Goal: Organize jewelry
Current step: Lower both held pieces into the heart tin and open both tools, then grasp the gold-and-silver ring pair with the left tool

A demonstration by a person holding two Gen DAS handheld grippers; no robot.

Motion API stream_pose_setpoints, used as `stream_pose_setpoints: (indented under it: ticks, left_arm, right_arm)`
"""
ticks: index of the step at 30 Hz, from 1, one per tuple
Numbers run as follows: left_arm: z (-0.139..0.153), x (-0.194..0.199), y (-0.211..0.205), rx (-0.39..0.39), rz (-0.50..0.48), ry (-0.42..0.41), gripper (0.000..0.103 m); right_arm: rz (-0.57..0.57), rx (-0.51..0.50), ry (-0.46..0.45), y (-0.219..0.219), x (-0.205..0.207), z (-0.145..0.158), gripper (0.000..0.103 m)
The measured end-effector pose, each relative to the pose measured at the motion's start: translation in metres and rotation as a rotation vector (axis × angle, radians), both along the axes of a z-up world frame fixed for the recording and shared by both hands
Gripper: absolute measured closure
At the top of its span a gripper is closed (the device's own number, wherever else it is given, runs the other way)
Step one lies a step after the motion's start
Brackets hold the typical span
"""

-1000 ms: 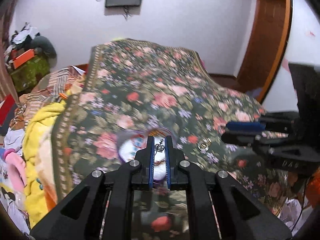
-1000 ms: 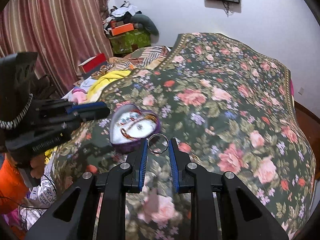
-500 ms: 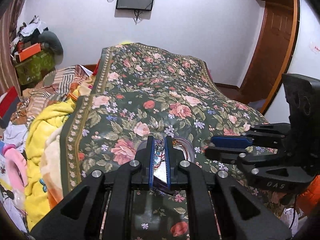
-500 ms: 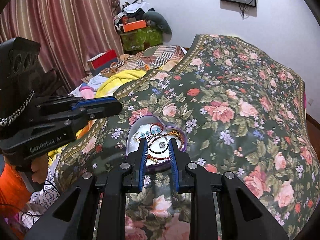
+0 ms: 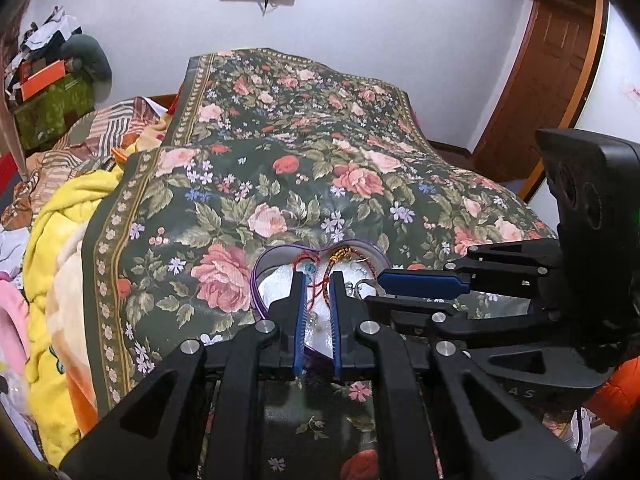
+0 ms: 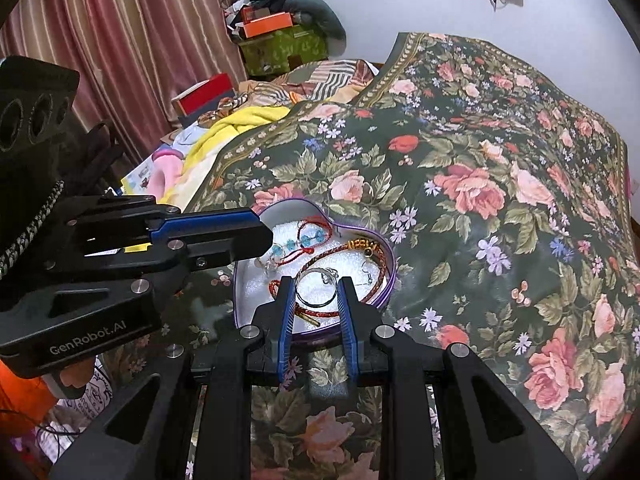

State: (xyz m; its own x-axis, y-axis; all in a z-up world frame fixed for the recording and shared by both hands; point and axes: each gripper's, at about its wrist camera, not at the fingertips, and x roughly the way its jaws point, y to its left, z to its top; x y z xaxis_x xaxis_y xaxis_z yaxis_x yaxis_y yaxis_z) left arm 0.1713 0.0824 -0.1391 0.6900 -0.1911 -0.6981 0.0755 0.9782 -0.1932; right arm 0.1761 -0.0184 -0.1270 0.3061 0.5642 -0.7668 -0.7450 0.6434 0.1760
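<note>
A purple heart-shaped box (image 6: 384,252) with a white lining lies on the floral bedspread; it also shows in the left wrist view (image 5: 260,264). It holds a red cord bracelet with blue beads (image 6: 308,236) and a braided brown cord (image 6: 360,246). My right gripper (image 6: 317,286) is shut on a silver ring (image 6: 316,290) and holds it over the box. My left gripper (image 5: 317,280) hovers over the box with its jaws slightly apart, and a small pendant (image 5: 314,318) lies in the box below the gap.
The floral bedspread (image 6: 500,184) covers the bed. Yellow and striped blankets (image 5: 52,216) pile at its left edge. Boxes and clothes (image 6: 280,36) stack near the curtain (image 6: 120,40). A wooden door (image 5: 548,68) stands at the right.
Both grippers have moved over the heart box. The right one carried the ring there. The left one has parted its jaws and the pendant it held now lies in the box.
</note>
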Motion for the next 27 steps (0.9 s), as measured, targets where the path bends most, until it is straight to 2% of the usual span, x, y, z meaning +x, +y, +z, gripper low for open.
stream_pose_setpoints:
  ticks: [12,20,27]
  left_arm:
    - [0.006,-0.004,-0.007,0.051,0.010,-0.007,0.095]
    - [0.024,-0.008,-0.025,0.066,-0.011,-0.037,0.093]
    - [0.025,-0.003,-0.065,0.078,-0.090,-0.025,0.083]
  right_arm:
    - [-0.015,-0.014,-0.012,-0.013,-0.002,0.009,0.082]
    - [-0.150,0.011,-0.070,-0.071,0.005,0.039,0.081]
    - [-0.258,0.000,-0.076,-0.120,0.012,0.045,0.081]
